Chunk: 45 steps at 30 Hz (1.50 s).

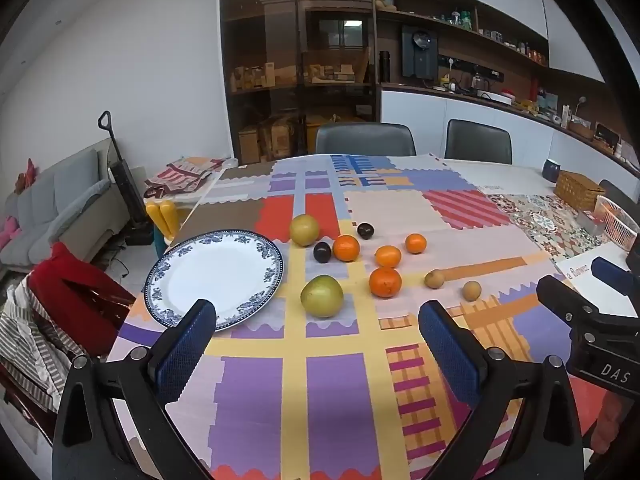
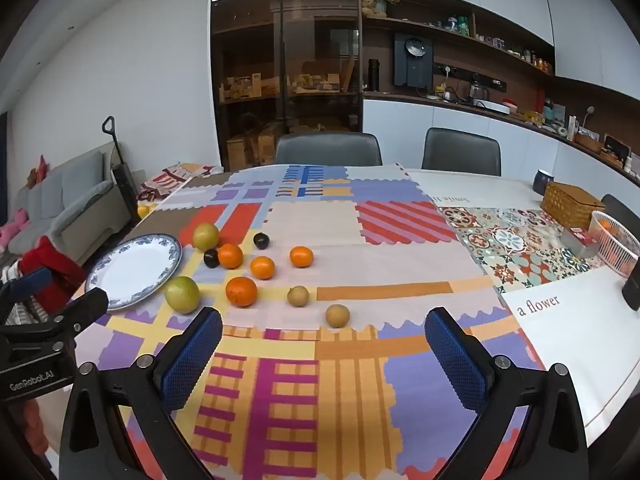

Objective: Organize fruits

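Hovering above the patchwork tablecloth, left gripper and right gripper both spread wide, gripping nothing. Scattered beside the bare blue-rimmed plate: four oranges, two greenish fruits, two dark plums, two small brown fruits.

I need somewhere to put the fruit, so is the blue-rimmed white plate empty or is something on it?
Empty: the blue-rimmed white plate shows a bare centre, and all the fruit lies on the patterned tablecloth beside it.
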Each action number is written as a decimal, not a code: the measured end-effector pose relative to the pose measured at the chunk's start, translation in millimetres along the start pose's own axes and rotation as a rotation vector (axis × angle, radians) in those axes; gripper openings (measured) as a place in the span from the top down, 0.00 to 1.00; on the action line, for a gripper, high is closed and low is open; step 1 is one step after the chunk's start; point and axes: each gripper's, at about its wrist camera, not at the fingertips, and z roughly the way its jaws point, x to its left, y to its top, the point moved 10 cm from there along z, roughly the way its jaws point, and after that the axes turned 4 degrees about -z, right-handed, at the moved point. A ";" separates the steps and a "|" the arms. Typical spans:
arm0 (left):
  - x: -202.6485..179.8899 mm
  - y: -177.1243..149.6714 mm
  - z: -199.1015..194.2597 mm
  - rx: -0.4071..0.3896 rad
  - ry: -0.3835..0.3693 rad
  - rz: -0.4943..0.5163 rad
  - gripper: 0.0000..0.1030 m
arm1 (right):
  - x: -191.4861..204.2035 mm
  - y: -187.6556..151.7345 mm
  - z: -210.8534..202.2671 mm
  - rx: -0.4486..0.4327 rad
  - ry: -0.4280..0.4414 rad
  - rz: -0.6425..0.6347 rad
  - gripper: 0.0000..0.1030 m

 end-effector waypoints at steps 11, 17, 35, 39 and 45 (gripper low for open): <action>-1.6 2.8 -0.3 -0.032 -0.005 -0.007 0.00 | 3.7 4.0 -1.8 -0.005 0.005 -0.002 0.01; 3.2 6.9 -9.4 -0.050 0.003 -0.004 0.00 | 4.9 3.3 -3.6 -0.013 0.007 -0.011 0.01; 2.8 9.9 -13.9 -0.063 0.003 -0.003 0.00 | 5.9 5.7 -5.2 -0.020 0.006 -0.016 0.01; 2.9 12.2 -15.3 -0.067 0.002 -0.004 0.00 | 6.5 8.8 -8.1 -0.026 0.005 -0.017 0.01; 3.2 12.4 -15.6 -0.067 0.000 -0.004 0.00 | 6.9 9.3 -8.6 -0.028 0.006 -0.017 0.01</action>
